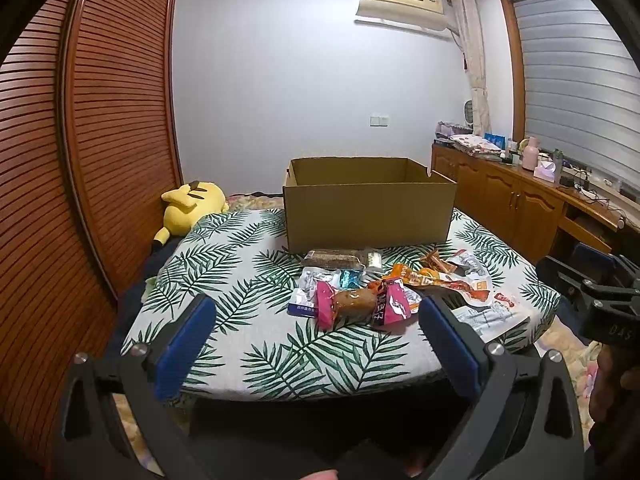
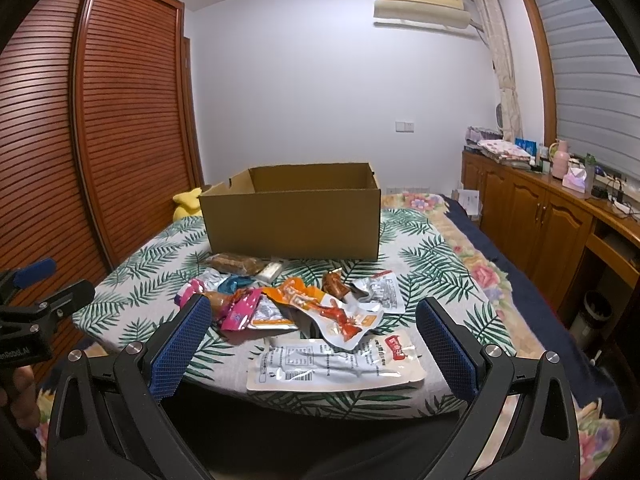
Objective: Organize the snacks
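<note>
We have hardly begun, as far as we can judge: every snack we can see lies on the leaf-patterned cloth (image 1: 240,280) in front of the cardboard box (image 1: 370,216), and what shows of the box's inside is bare wall, though its floor is hidden from both cameras. Taking the box as our landmark and going left to right, the left gripper (image 1: 316,332) hangs low in front of the box's left half with its jaws spread wide and nothing between them. Just ahead of the box's front wall lies a clear pack of brown cake (image 1: 334,259). Nearer to us than that sits a pink-wrapped brown roll (image 1: 354,303), with a white pouch (image 1: 306,294) touching it on the left. To the right of these, still in front of the box, an orange packet (image 2: 304,294) overlaps a red-and-orange one (image 2: 346,322), and a small brown piece in clear wrap (image 2: 334,282) lies just behind them. Nearest to us, well in front of the box's right half, a large flat white pouch (image 2: 336,364) rests at the cloth's edge. The right gripper (image 2: 314,346) hovers above that pouch, jaws wide apart and empty. So we reckon all the sorting into the box is left to do, starting likely with the closest pouch.
</note>
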`<action>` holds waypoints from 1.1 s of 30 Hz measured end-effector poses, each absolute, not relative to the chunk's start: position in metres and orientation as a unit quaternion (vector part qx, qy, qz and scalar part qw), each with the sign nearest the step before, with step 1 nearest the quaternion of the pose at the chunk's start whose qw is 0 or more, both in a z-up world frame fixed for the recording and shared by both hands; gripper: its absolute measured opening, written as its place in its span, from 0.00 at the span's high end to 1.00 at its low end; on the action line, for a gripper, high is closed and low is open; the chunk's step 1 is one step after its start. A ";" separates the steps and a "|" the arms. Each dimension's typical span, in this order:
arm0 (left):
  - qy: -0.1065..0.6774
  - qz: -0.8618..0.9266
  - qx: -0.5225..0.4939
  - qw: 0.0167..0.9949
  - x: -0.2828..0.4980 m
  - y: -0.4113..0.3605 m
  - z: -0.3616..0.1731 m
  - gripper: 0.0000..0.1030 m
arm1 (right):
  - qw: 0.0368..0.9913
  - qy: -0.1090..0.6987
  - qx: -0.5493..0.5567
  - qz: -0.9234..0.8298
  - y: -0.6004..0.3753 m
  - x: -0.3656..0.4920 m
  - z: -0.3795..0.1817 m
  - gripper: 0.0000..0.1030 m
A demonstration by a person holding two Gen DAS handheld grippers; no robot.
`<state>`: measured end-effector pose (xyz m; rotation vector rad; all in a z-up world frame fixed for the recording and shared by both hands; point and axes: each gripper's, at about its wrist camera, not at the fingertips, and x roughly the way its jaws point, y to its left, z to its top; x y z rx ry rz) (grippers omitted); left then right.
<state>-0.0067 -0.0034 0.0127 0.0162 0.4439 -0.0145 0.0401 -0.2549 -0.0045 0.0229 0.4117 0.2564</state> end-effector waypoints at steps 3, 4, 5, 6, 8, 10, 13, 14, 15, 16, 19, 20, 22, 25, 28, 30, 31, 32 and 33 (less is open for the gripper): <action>0.218 -0.007 0.009 0.976 -0.009 -0.004 0.014 0.01 | 0.971 0.203 0.011 0.128 -0.255 0.040 -0.004 0.00; 0.217 -0.008 0.009 0.976 -0.009 -0.004 0.014 0.01 | 0.971 0.203 0.011 0.128 -0.255 0.040 -0.004 0.00; 0.217 -0.008 0.009 0.976 -0.010 -0.004 0.015 0.01 | 0.971 0.203 0.011 0.128 -0.255 0.040 -0.004 0.00; 0.217 -0.007 0.009 0.976 -0.010 -0.004 0.015 0.01 | 0.971 0.203 0.011 0.127 -0.255 0.040 -0.004 0.00; 0.216 -0.007 0.008 0.976 -0.009 -0.003 0.015 0.01 | 0.971 0.203 0.011 0.128 -0.255 0.040 -0.004 0.00; 0.215 -0.007 0.008 0.976 -0.010 -0.004 0.016 0.01 | 0.971 0.203 0.011 0.128 -0.255 0.040 -0.003 0.00; 0.215 -0.007 0.008 0.977 -0.010 -0.004 0.016 0.01 | 0.971 0.203 0.011 0.129 -0.255 0.040 -0.003 0.00; 0.215 -0.006 0.008 0.977 -0.010 -0.004 0.016 0.01 | 0.971 0.203 0.011 0.128 -0.255 0.040 -0.004 0.00; 0.215 -0.007 0.008 0.977 -0.010 -0.004 0.015 0.01 | 0.971 0.203 0.011 0.128 -0.255 0.040 -0.004 0.00; 0.216 -0.007 0.007 0.976 -0.010 -0.003 0.016 0.01 | 0.971 0.204 0.011 0.128 -0.255 0.040 -0.003 0.00; 0.216 -0.007 0.007 0.976 -0.011 -0.003 0.015 0.01 | 0.971 0.203 0.011 0.128 -0.254 0.040 -0.003 0.00; 0.217 -0.007 0.005 0.976 -0.011 -0.002 0.015 0.01 | 0.971 0.203 0.010 0.129 -0.254 0.039 -0.004 0.00; 0.217 -0.006 0.005 0.976 -0.011 -0.002 0.014 0.01 | 0.971 0.203 0.010 0.129 -0.254 0.039 -0.003 0.00; 0.217 -0.006 0.005 0.976 -0.011 -0.002 0.014 0.01 | 0.971 0.202 0.011 0.128 -0.254 0.039 -0.003 0.00; 0.217 -0.007 0.005 0.976 -0.011 -0.002 0.014 0.01 | 0.971 0.202 0.011 0.129 -0.254 0.039 -0.003 0.00; 0.217 -0.007 0.005 0.976 -0.011 -0.002 0.014 0.01 | 0.971 0.202 0.010 0.129 -0.254 0.039 -0.003 0.00; 0.217 -0.007 0.005 0.976 -0.011 -0.002 0.014 0.01 | 0.971 0.202 0.010 0.129 -0.253 0.039 -0.002 0.00; 0.218 -0.007 0.005 0.976 -0.011 -0.002 0.014 0.01 | 0.971 0.202 0.010 0.129 -0.254 0.039 -0.003 0.00; 0.217 -0.007 0.005 0.976 -0.011 -0.002 0.014 0.01 | 0.971 0.202 0.010 0.129 -0.254 0.039 -0.003 0.00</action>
